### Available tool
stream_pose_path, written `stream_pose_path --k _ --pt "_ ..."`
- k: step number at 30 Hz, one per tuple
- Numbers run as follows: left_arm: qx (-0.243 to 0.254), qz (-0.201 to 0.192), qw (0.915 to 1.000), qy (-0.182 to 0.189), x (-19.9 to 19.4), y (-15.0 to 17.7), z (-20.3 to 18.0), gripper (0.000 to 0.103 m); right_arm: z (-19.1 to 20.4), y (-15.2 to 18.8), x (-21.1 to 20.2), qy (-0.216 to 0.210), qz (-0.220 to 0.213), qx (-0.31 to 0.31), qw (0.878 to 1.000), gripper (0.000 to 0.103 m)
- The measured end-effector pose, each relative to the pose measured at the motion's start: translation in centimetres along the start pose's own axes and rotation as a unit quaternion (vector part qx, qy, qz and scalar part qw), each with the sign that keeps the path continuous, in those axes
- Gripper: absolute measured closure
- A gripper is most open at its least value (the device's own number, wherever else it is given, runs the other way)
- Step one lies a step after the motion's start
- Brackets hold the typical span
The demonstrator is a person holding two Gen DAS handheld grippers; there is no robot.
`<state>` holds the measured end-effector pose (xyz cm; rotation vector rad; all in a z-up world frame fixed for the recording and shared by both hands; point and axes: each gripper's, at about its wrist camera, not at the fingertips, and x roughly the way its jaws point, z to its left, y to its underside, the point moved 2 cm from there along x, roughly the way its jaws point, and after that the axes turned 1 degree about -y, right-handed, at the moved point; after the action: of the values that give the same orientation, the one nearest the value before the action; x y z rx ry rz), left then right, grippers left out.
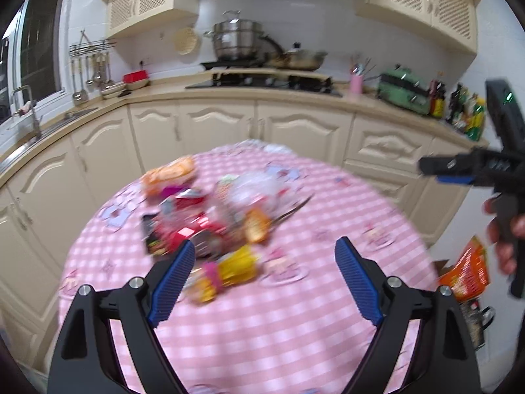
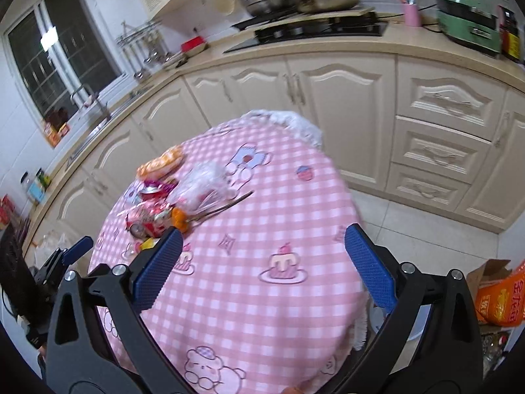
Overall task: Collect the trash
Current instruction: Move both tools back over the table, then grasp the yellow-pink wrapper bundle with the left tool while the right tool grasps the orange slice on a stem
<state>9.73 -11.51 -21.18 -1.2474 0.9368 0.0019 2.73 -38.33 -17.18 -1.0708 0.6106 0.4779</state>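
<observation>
A cream-cabinet kitchen surrounds a round table (image 2: 262, 295) under a pink checked cloth with cartoon cakes and bears. Both tongs hover above its near edge, spread wide and empty: the left gripper (image 1: 264, 256) and the right gripper (image 2: 262, 249). The trash pile (image 1: 210, 210) lies at 11 o'clock, blurred, its labels unreadable. At 3 o'clock an orange sack (image 2: 502, 298) shows Chinese characters, cut off.

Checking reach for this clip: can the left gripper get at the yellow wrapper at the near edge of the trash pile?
Probably yes. The left gripper has its jaws open, and the yellow wrapper lies just ahead between them on the tablecloth, with nothing in between.
</observation>
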Motion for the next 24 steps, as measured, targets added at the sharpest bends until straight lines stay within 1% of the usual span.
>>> stream_pose_path --k 3,6,8,11,12,13,15,17,18,19,20,21,22,23,24 --pt "0.013 0.018 0.9997 -0.011 1.5 1.1 1.6 0.018 1.3 0.5 1.4 -0.006 0.016 -0.010 1.000 0.006" --pt "0.030 0.040 0.9987 -0.004 3.4 1.9 2.2 0.018 2.3 1.1 2.5 -0.011 0.030 -0.017 0.999 0.006" --pt "0.047 0.049 0.9976 0.006 4.7 2.2 2.4 0.018 2.7 1.3 3.2 -0.013 0.038 -0.021 0.999 0.006" --pt "0.065 0.065 0.9957 0.012 6.4 2.4 2.4 0.018 3.3 1.6 4.2 -0.016 0.047 -0.023 0.999 0.006" --pt "0.074 0.067 0.9949 0.013 7.0 2.3 2.3 0.021 3.4 1.6 4.4 -0.017 0.050 -0.024 0.998 0.006" --pt "0.084 0.071 0.9938 0.011 7.3 2.3 2.1 0.026 3.6 1.7 4.7 -0.018 0.052 -0.024 0.998 0.006" --pt "0.105 0.084 0.9907 0.016 8.1 2.3 1.8 0.030 3.9 1.8 5.1 -0.019 0.056 -0.026 0.998 0.006" --pt "0.118 0.093 0.9884 0.020 8.7 2.4 1.4 0.037 4.2 1.7 5.7 -0.022 0.061 -0.027 0.998 0.006" --pt "0.130 0.098 0.9865 0.016 9.2 2.5 1.1 0.043 4.3 1.7 6.0 -0.023 0.063 -0.028 0.997 0.006" --pt "0.140 0.100 0.9851 0.009 9.4 2.5 1.0 0.051 4.4 1.7 6.5 -0.024 0.066 -0.027 0.997 0.006" --pt "0.147 0.102 0.9839 0.001 9.6 2.6 0.9 0.056 4.6 1.6 7.0 -0.026 0.068 -0.027 0.997 0.006" --pt "0.145 0.105 0.9839 -0.002 9.6 2.5 1.0 0.060 4.8 1.5 7.5 -0.027 0.070 -0.027 0.997 0.006" --pt "0.135 0.107 0.9851 0.003 9.5 2.4 1.2 0.065 5.2 1.5 8.3 -0.029 0.073 -0.030 0.996 0.006" --pt "0.123 0.109 0.9864 0.010 9.2 2.3 1.4 0.068 5.6 1.5 8.8 -0.031 0.076 -0.034 0.996 0.006" --pt "0.110 0.111 0.9877 0.015 8.7 2.4 1.7 0.075 6.0 1.5 9.5 -0.033 0.079 -0.039 0.996 0.006"
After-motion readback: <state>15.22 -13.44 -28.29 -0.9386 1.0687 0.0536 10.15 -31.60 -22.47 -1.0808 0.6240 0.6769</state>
